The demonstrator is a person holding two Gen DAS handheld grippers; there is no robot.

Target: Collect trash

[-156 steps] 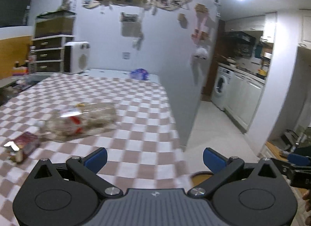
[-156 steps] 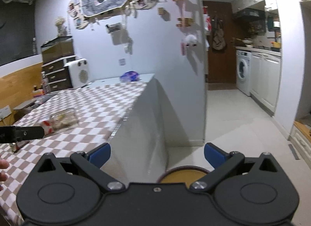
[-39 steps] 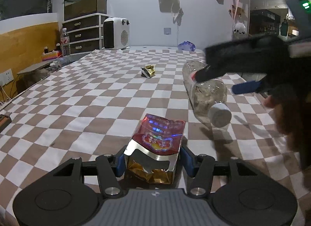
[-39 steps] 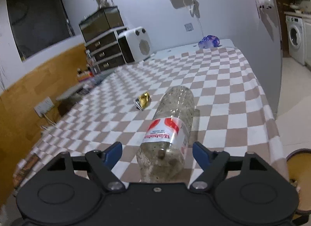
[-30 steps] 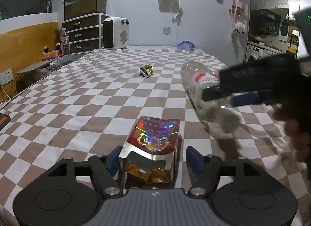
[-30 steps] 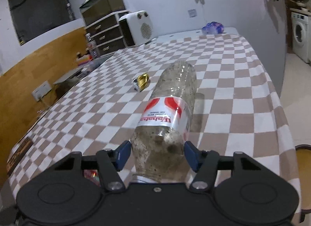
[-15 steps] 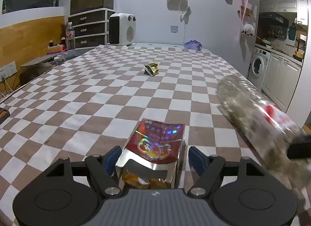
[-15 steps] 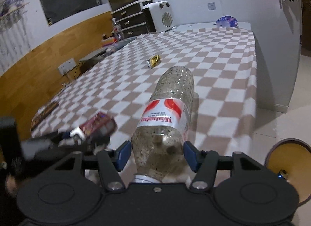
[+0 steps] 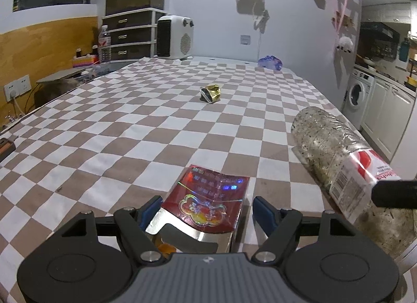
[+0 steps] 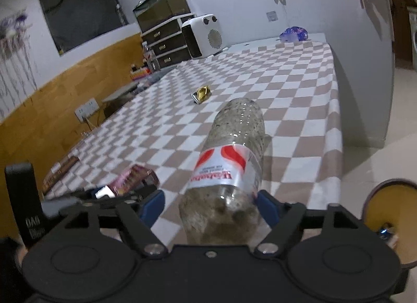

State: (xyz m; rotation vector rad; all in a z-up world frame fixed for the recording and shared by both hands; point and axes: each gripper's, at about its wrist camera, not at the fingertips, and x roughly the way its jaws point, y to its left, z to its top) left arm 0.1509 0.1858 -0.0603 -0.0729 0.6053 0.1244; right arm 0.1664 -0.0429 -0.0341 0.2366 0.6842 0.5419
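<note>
My right gripper (image 10: pixel 209 207), its jaws just widening around the dirty bottle (image 10: pixel 229 170) beside the surface's (image 10: pixel 299 94) edge, loosens its hold, while my left gripper's (image 9: pixel 206 211) open jaws flank the red packet (image 9: pixel 208 204).

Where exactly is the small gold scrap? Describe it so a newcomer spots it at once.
Start at the checkered tablecloth and look toward the white heater at its far end. The crumpled gold wrapper lies alone mid-table, short of the heater. It is the only small, shiny gold thing, far smaller than the plastic bottle or the red packet.
</note>
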